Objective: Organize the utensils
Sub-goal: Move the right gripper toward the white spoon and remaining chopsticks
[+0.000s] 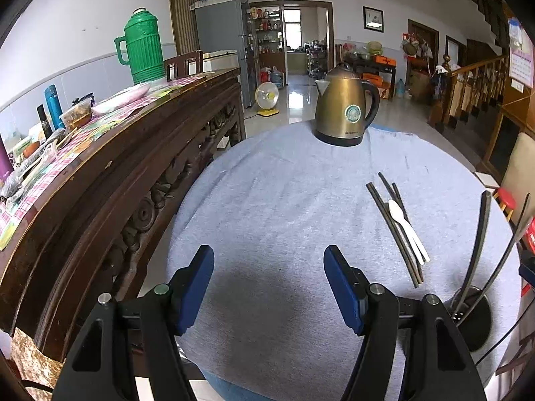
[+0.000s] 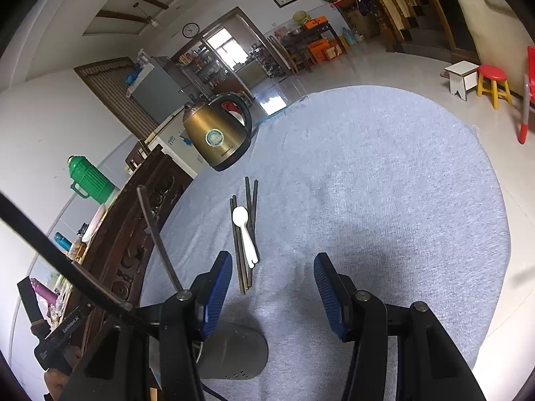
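Observation:
Several dark chopsticks [image 1: 394, 230] and a white plastic spoon [image 1: 406, 230] lie together on the grey tablecloth [image 1: 284, 200]. A dark perforated holder [image 1: 471, 314] at the right has two chopsticks [image 1: 481, 234] leaning in it. My left gripper [image 1: 267, 254] hovers open over bare cloth, left of the utensils. In the right wrist view my right gripper [image 2: 272, 260] is open with nothing between its blue pads. The chopsticks [image 2: 247, 234] and spoon [image 2: 245, 230] lie just ahead of its left finger. The holder [image 2: 234, 351] sits under that finger.
A brass-coloured kettle [image 1: 346, 110] stands at the far side of the round table. A carved wooden sideboard [image 1: 100, 173] with a green thermos [image 1: 143, 46] and clutter runs close along the left. A red stool [image 2: 493, 82] and a white stool [image 2: 463, 75] stand on the floor.

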Tool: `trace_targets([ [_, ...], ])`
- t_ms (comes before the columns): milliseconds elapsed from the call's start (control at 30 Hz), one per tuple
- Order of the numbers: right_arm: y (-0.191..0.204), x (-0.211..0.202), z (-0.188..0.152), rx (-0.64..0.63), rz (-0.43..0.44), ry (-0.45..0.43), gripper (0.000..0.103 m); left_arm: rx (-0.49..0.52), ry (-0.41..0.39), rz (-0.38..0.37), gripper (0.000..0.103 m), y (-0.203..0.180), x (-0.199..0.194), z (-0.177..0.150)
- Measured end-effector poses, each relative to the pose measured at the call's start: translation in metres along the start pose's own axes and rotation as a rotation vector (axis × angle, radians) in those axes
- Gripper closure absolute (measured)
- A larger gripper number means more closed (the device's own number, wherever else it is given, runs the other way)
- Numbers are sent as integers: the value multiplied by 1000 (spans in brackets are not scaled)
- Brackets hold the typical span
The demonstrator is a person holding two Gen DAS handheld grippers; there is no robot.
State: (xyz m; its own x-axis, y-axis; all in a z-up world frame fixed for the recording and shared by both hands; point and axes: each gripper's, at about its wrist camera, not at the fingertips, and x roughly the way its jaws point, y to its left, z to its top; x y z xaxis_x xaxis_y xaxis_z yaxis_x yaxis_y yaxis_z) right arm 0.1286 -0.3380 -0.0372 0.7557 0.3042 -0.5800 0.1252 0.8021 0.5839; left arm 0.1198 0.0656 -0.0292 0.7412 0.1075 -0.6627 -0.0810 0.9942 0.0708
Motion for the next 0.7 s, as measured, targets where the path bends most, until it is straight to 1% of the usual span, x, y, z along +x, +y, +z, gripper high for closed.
trace_targets([
  [167,-2,7,1,6,-4,11,49,18,12,18,34,-4,7,1],
  [300,-4,12,2,13,-9,22,49,58,21,32,34,-12,15,4],
  [500,0,23,5,1,-31,35,49,102,31,24,34,-23,29,10],
  [700,0,46,15,-7,-46,65,49,142,38,19,34,-34,48,19],
])
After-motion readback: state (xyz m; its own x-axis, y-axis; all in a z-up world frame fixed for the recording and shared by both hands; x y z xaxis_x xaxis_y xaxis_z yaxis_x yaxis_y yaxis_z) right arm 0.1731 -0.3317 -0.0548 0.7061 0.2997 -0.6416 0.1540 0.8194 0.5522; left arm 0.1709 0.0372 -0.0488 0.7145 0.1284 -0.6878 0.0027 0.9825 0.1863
